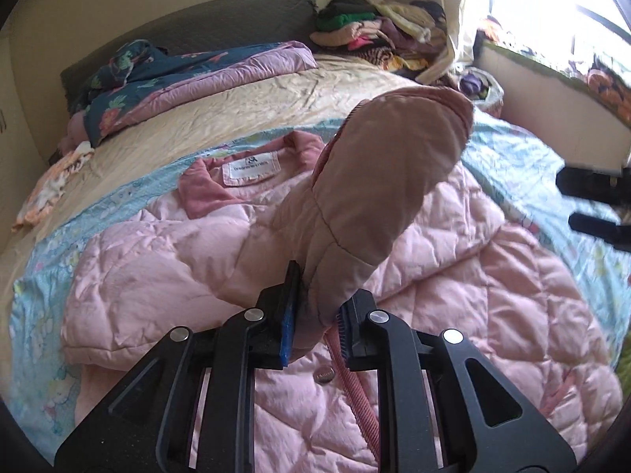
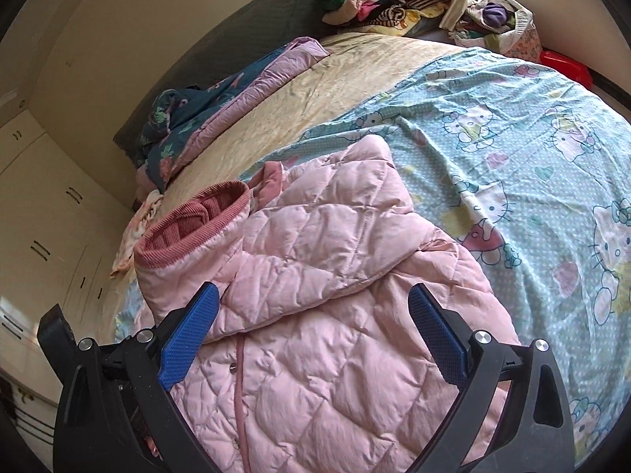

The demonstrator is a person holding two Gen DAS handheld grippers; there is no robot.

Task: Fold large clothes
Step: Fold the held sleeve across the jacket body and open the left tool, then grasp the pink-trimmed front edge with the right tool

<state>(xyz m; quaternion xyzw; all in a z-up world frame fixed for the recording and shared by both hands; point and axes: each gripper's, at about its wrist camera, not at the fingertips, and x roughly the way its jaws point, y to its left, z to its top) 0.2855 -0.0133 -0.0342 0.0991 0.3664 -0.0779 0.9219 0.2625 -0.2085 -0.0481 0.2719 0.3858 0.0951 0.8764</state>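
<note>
A pink quilted jacket (image 1: 177, 260) lies spread on the bed, its collar and white label (image 1: 250, 167) toward the far side. My left gripper (image 1: 323, 299) is shut on one sleeve (image 1: 386, 181), which rises in front of the camera with its corduroy cuff at the top. In the right wrist view that sleeve (image 2: 315, 244) lies across the jacket (image 2: 315, 374), cuff (image 2: 189, 228) to the left. My right gripper (image 2: 315, 315) hovers open over the jacket with nothing pinched between its blue pads (image 2: 189, 331). Its dark fingers show at the right edge as the right gripper (image 1: 591, 205).
A light blue cartoon-cat sheet (image 2: 512, 138) covers the near bed, and a beige cover (image 1: 236, 110) the far part. A folded floral quilt (image 1: 197, 75) lies at the back left, a clothes pile (image 1: 374, 27) in the far corner. White cupboard doors (image 2: 47, 216) stand to the left.
</note>
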